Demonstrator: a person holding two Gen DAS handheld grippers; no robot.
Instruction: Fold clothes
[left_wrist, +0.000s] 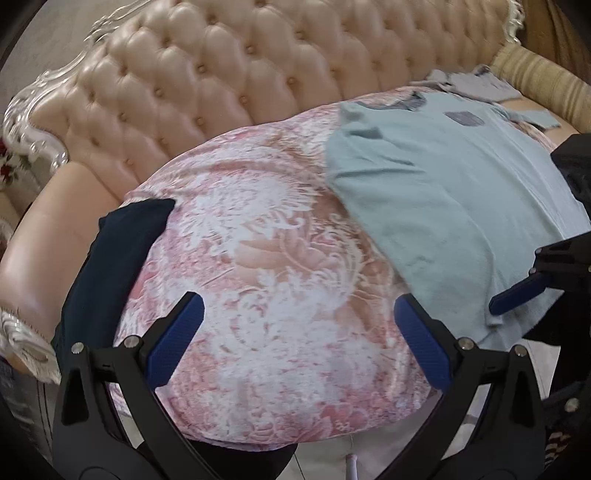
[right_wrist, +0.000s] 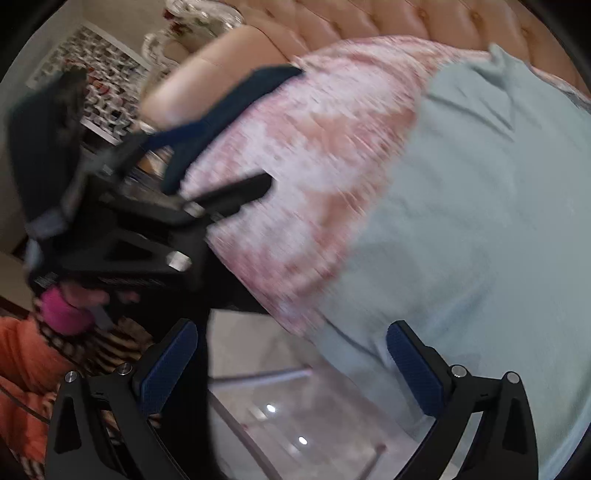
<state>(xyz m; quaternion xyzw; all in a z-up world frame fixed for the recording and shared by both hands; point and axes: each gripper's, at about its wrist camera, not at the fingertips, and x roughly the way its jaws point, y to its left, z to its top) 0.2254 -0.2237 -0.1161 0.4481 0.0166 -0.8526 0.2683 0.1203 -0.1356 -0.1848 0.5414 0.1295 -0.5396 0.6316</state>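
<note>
A pale blue-green polo shirt (left_wrist: 450, 192) lies spread on a pink floral cover (left_wrist: 258, 258) over the sofa seat, collar toward the backrest. My left gripper (left_wrist: 299, 314) is open above the floral cover, left of the shirt, with nothing between its blue pads. In the right wrist view, which is blurred, the shirt (right_wrist: 480, 229) fills the right side. My right gripper (right_wrist: 291, 343) is open at the shirt's lower hem edge, holding nothing. The left gripper (right_wrist: 207, 162) shows at the left of that view. One right fingertip (left_wrist: 517, 293) rests over the shirt's hem.
A tufted peach leather sofa back (left_wrist: 229, 74) runs behind. A dark navy garment (left_wrist: 110, 258) lies at the cover's left edge. Grey clothes (left_wrist: 476, 83) sit at the far right by a striped cushion (left_wrist: 543, 77). A person's orange sleeve (right_wrist: 26, 362) and glossy floor (right_wrist: 295, 417) show below.
</note>
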